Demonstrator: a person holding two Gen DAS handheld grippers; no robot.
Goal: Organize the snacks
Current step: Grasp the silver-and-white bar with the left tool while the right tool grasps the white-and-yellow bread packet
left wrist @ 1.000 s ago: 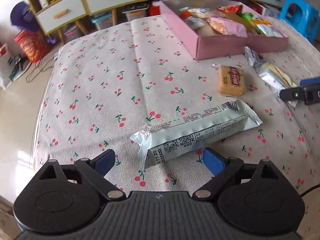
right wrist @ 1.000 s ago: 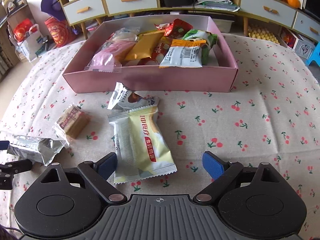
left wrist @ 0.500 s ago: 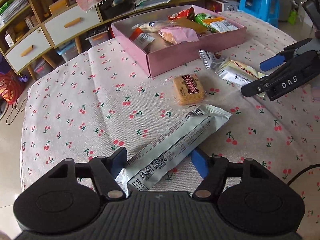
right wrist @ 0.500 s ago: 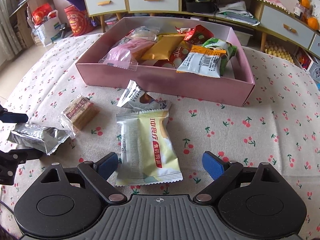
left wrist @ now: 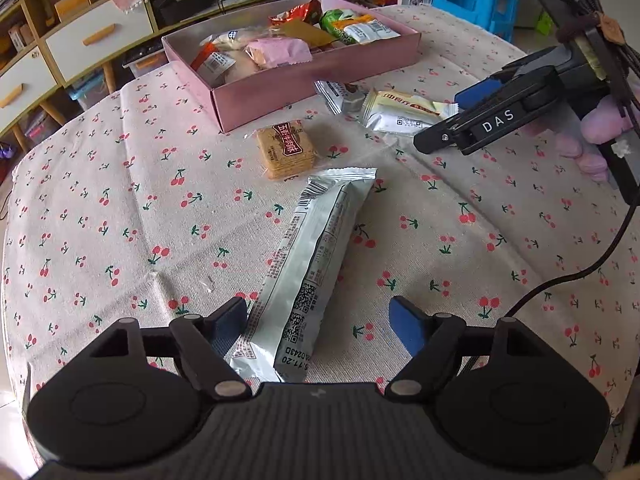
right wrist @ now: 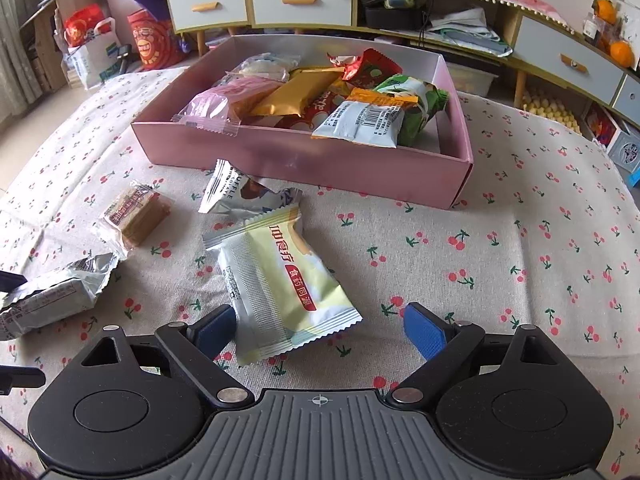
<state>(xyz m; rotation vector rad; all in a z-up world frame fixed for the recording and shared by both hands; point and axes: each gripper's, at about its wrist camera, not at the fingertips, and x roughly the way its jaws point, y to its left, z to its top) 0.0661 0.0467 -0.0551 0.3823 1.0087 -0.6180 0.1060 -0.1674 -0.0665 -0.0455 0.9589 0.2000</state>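
Fingers opening – silver bar betw. them, lengthwise, pointing away.

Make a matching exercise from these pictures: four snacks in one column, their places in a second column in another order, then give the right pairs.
Snacks
1. long silver packet
2. pale yellow packet
3. cracker pack
4. green packet

Places
A. inside the pink box
B. on the cloth between the left gripper fingers, jaws opening
C. on the cloth between the right gripper fingers, not pinched
D. on the cloth beside the box's near corner, no gripper around it

Pairs: 1-B, 2-C, 3-D, 4-A
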